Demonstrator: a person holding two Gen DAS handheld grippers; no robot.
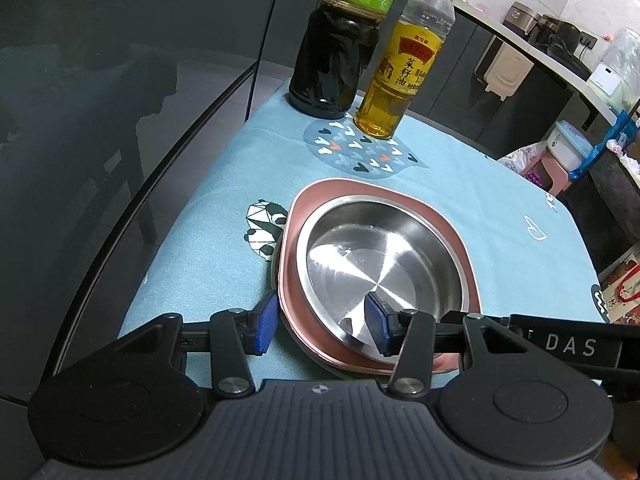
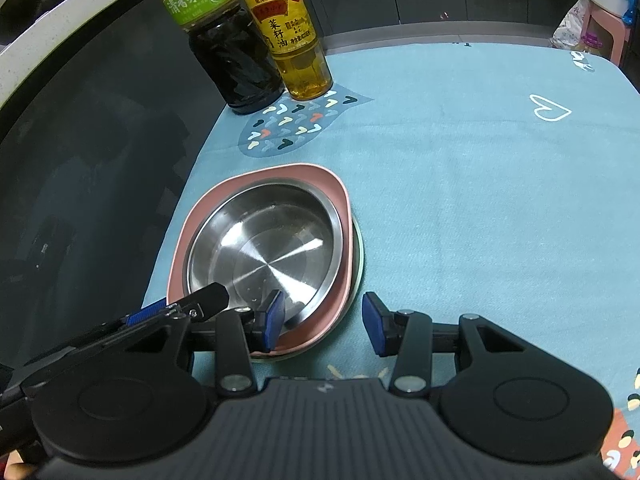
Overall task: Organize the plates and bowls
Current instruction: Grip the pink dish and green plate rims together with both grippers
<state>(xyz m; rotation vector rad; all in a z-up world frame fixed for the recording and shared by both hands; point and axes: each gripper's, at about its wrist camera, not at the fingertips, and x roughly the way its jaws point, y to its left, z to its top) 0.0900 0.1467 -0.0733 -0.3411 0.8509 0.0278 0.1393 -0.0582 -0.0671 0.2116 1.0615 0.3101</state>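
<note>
A shiny steel plate [image 1: 384, 264] [image 2: 264, 248] rests inside a pink squarish plate [image 1: 320, 196] [image 2: 280, 172], and a pale green rim of a lower plate [image 2: 358, 264] shows under them. My left gripper [image 1: 322, 328] straddles the stack's near left rim, one pad outside on the cloth and one over the steel plate, with clear gaps; it is open. My right gripper [image 2: 323, 326] straddles the near right rim the same way and is open. The left gripper's finger [image 2: 208, 296] shows in the right wrist view.
A dark vinegar bottle [image 1: 336, 60] [image 2: 224, 40] and a yellow oil bottle [image 1: 400, 76] [image 2: 296, 40] stand at the far end of the blue tablecloth [image 2: 480, 200]. The table edge runs close on the left. A pink stool [image 1: 560, 176] stands beyond the far right corner.
</note>
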